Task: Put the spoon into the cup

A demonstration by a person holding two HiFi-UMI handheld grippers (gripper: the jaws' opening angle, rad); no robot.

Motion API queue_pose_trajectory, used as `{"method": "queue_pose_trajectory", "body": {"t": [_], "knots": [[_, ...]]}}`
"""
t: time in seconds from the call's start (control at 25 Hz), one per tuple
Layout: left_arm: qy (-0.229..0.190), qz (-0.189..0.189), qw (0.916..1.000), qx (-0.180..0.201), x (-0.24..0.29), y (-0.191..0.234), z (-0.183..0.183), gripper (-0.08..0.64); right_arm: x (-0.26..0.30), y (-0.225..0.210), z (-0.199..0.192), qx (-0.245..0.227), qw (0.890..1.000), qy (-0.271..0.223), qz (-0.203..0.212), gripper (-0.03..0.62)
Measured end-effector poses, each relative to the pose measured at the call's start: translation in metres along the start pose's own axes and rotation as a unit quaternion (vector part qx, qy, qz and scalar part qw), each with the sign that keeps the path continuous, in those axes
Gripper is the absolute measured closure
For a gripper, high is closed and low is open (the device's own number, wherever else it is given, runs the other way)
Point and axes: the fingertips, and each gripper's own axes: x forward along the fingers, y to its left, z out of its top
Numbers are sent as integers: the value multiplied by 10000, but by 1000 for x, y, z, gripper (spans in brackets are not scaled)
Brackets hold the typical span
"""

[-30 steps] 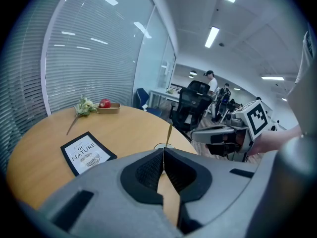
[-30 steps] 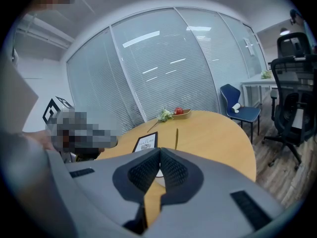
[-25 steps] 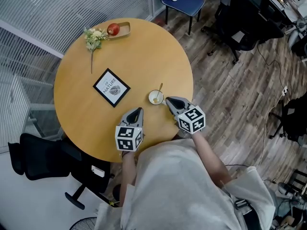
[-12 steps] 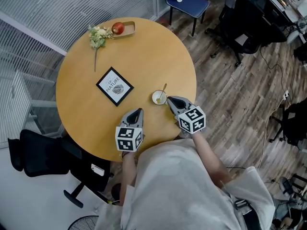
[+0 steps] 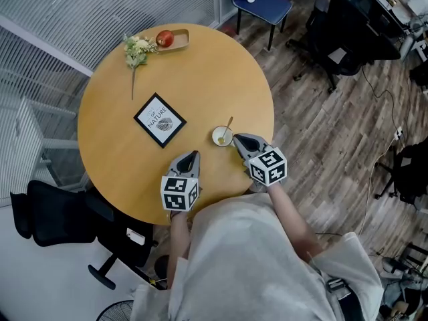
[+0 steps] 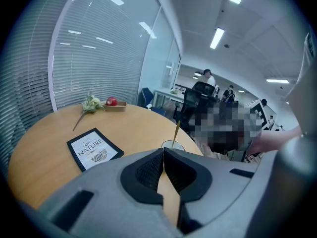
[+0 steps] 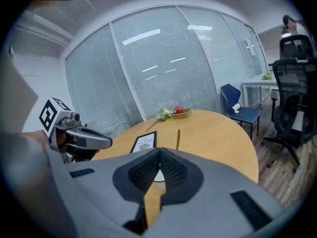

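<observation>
Spoon [image 5: 227,127] already stands in cup [image 5: 221,137], handle leaning up & toward far right over the rim. Cup sits on the near-right part of the round wooden tabletop [image 5: 200,72], not far from the edge. R tool [image 5: 236,139] is just right of cup, tip close to it. Its jaws are pressed tight together w/ nothing btwn them. L tool [image 5: 193,154] is near-left of cup, apart from it, over the tabletop. Its jaws are also closed on each other, empty. Framed "OF NATURE" card [image 5: 160,120] lies flat, left of cup. At far-left edge: flower sprig [image 5: 135,49] w/ long stem, and beside it a small wooden tray [image 5: 177,44] w/ a red apple [image 5: 165,39].
</observation>
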Motion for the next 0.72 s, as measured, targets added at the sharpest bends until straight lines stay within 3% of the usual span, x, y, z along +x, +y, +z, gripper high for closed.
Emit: {"method": "queue_pose_trajectory", "body": {"t": [0.72], "knots": [[36, -26, 10000, 3, 0, -2, -2, 551, -3, -4, -5, 17, 9999, 55, -84, 595]]}}
